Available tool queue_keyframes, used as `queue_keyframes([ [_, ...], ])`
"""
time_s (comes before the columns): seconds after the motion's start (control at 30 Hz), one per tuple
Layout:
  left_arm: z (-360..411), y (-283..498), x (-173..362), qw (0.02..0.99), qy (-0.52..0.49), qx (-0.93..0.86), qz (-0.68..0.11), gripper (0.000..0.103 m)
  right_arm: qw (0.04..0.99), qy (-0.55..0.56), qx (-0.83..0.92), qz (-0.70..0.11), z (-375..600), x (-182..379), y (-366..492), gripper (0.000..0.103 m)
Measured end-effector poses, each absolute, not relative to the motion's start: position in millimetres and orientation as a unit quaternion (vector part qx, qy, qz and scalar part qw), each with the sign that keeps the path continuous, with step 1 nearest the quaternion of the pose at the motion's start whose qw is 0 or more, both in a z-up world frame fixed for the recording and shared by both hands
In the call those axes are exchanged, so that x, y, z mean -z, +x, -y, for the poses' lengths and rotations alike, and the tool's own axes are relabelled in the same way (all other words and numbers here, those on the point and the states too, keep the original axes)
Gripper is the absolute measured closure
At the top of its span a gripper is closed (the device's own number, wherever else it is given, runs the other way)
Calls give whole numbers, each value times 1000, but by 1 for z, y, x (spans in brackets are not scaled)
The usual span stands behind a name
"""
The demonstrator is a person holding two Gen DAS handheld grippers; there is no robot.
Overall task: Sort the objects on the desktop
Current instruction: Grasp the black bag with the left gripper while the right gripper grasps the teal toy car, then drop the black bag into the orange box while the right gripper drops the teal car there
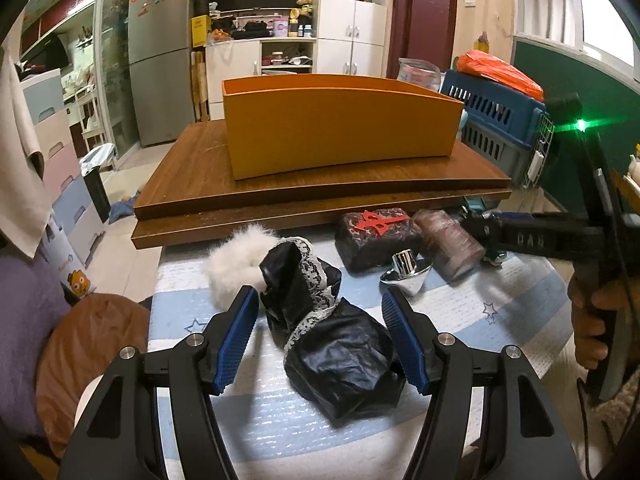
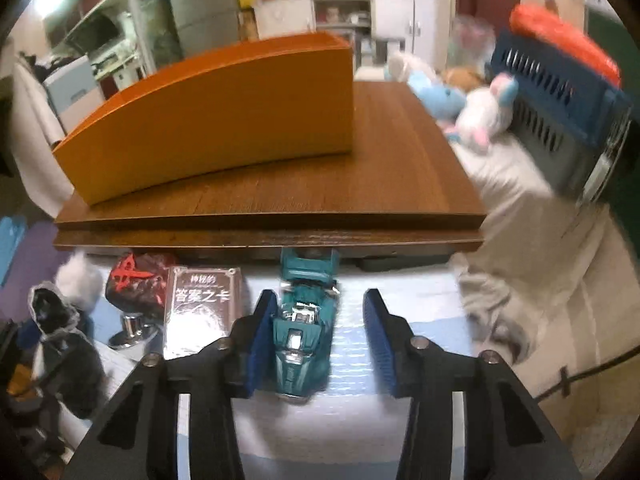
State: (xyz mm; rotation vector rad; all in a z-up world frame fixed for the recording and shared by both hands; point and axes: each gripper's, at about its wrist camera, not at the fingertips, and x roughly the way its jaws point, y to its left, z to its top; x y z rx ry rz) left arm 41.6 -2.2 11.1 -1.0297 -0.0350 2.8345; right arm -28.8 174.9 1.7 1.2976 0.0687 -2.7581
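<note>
A black cloth bundle with white lace trim [image 1: 336, 352] lies on the blue-and-white mat between the fingers of my left gripper [image 1: 320, 312]. The jaws stand open, with a gap beside the left pad. My right gripper [image 2: 319, 296] straddles a teal toy car [image 2: 300, 340] on the mat. Its left pad [image 2: 260, 332] is against the car's side and its right pad stands clear, so it is open. An orange box [image 1: 340, 132] sits on a raised wooden board [image 1: 192, 188] behind the objects.
On the mat lie a white fur pompom [image 1: 236, 264], a dark box with a red emblem [image 1: 372, 236], a brown card box [image 2: 204, 308] and a chrome knob [image 1: 404, 276]. A blue crate [image 2: 560, 92] and plush toys [image 2: 472, 108] stand at the right.
</note>
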Motion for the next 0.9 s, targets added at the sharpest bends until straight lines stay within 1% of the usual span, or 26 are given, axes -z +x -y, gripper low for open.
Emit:
queue_keyframes([
  [0.03,3,42,-11,62,-340,-938,12,38,46,420,906,-40,-170,-1,-25,61],
  [0.07,3,41,-10,63,-339,-938,13,38,46,413,908,-54,-166,0,-22,63],
  [0.1,3,40,-10,63,-340,-938,13,38,48,407,910,-61,-163,1,-19,70],
  [0.13,2,39,-8,64,-342,-937,11,38,51,402,912,-61,-161,1,-17,75],
  [0.17,0,38,-7,66,-345,-936,6,42,51,398,914,-57,-160,2,-16,76],
  [0.2,-2,37,-5,67,-348,-935,1,50,47,394,916,-52,-160,2,-14,76],
  [0.23,-3,36,-4,70,-351,-934,-4,65,43,391,918,-45,-161,3,-13,76],
  [0.3,-6,38,-3,72,-347,-935,-17,72,38,390,919,-32,-162,2,-12,76],
  [0.5,8,51,-15,93,-335,-937,18,73,50,372,927,-6,-170,-14,1,76],
  [0.67,13,48,-55,107,-299,-948,26,73,76,351,933,31,-175,-51,2,76],
  [0.77,16,27,-88,117,-276,-953,30,73,94,327,940,32,-168,-82,-11,76],
  [0.9,26,-34,-116,119,-295,-946,58,73,104,313,944,19,-153,-116,-52,76],
])
